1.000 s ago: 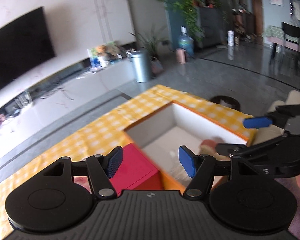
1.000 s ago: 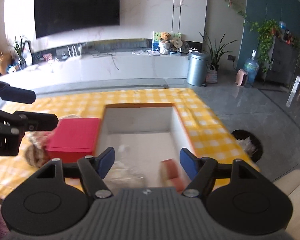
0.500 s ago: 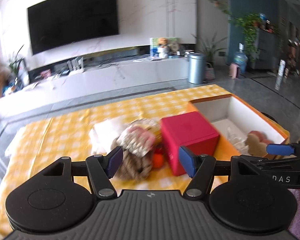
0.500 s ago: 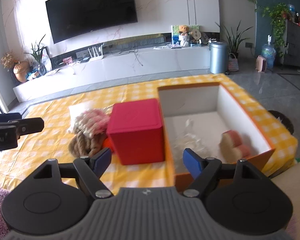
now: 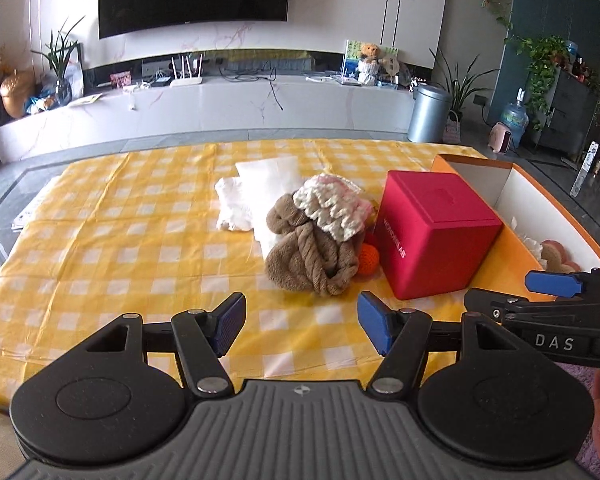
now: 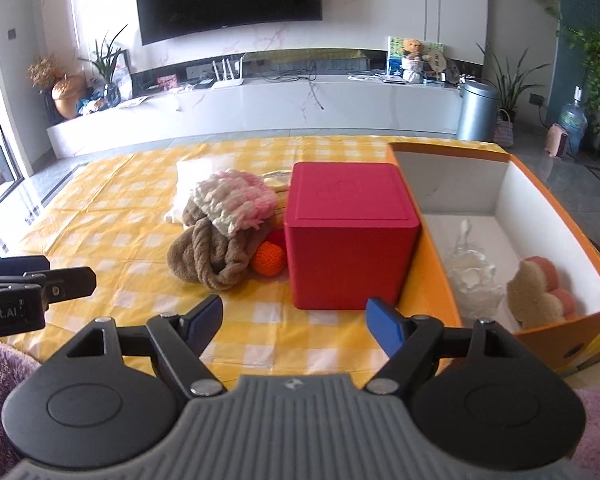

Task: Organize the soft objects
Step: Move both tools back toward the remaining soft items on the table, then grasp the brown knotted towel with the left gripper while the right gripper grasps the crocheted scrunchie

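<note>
A pile of soft things lies mid-table: a brown knitted piece [image 5: 308, 254] [image 6: 210, 256], a white-and-pink knitted piece [image 5: 332, 212] [image 6: 236, 200], an orange crochet ball [image 5: 368, 260] [image 6: 269, 259] and white cloths [image 5: 260, 196]. An orange box with white inside [image 6: 512, 184] [image 5: 520, 196] holds a white soft item [image 6: 474, 276] and a tan-and-pink sponge [image 6: 538, 294] [image 5: 554, 252]. My left gripper [image 5: 301, 322] is open and empty, just short of the pile. My right gripper [image 6: 294, 320] is open and empty, in front of the red box.
A red cube box [image 5: 436, 236] [image 6: 348, 232] stands between the pile and the orange box. The table wears a yellow checked cloth [image 5: 120, 220]. Behind it run a white TV bench [image 5: 220, 104] and a metal bin [image 5: 428, 112].
Both grippers have pulled back from over the orange box and swung left, so the pile and red box now lie ahead. Both stay open and empty.
</note>
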`<state>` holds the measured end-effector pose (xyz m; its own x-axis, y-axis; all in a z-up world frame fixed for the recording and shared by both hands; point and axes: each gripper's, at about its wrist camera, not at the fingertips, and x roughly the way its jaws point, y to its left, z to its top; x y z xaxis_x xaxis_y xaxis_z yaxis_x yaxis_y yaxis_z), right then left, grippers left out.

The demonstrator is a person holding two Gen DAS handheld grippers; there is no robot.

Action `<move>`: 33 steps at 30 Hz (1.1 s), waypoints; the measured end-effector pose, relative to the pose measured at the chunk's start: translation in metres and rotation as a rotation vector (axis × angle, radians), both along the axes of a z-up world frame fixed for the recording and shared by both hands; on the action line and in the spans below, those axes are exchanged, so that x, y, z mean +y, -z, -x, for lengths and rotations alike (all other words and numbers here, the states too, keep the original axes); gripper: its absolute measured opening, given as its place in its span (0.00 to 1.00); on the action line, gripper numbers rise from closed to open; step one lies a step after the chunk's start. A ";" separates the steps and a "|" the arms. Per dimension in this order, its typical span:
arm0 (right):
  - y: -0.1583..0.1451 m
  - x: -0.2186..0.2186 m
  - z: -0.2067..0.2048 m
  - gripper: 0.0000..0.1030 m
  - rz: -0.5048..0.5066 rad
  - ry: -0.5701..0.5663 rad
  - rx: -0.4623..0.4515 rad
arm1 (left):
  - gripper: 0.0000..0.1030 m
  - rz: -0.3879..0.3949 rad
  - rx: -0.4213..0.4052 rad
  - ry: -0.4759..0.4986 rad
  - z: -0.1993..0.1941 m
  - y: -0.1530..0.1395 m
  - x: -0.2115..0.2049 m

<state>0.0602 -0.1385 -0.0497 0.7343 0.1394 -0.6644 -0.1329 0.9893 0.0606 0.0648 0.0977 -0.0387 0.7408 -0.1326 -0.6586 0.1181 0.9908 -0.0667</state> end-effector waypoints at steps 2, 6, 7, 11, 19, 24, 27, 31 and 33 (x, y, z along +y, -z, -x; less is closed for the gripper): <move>0.005 0.007 -0.005 0.76 0.019 -0.013 0.010 | 0.73 0.001 0.014 0.003 -0.004 0.004 0.001; 0.014 0.018 -0.017 0.76 0.036 -0.053 0.021 | 0.73 0.001 0.031 0.024 -0.014 0.011 0.001; 0.016 0.021 -0.020 0.76 0.040 -0.059 0.022 | 0.73 -0.005 0.033 0.033 -0.018 0.011 -0.002; 0.015 0.029 -0.034 0.74 0.071 -0.096 0.002 | 0.72 -0.035 0.037 0.083 -0.032 0.010 -0.005; 0.004 0.047 -0.089 0.68 0.109 -0.216 -0.017 | 0.70 -0.096 0.072 0.119 -0.079 0.010 0.000; 0.007 0.065 -0.128 0.68 0.150 -0.308 -0.014 | 0.70 -0.130 0.086 0.113 -0.103 0.017 0.012; 0.017 0.078 -0.150 0.68 0.196 -0.343 0.003 | 0.70 -0.137 0.098 0.115 -0.115 0.023 0.017; 0.033 0.089 -0.175 0.68 0.216 -0.366 0.041 | 0.70 -0.133 0.117 0.141 -0.128 0.033 0.020; 0.039 0.092 -0.183 0.68 0.229 -0.369 0.053 | 0.70 -0.116 0.130 0.159 -0.134 0.038 0.021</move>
<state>0.2433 -0.0461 -0.0889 0.6266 0.2309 -0.7443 -0.4829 0.8647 -0.1383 0.1986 0.1183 -0.0769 0.6248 -0.1585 -0.7645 0.2708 0.9624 0.0218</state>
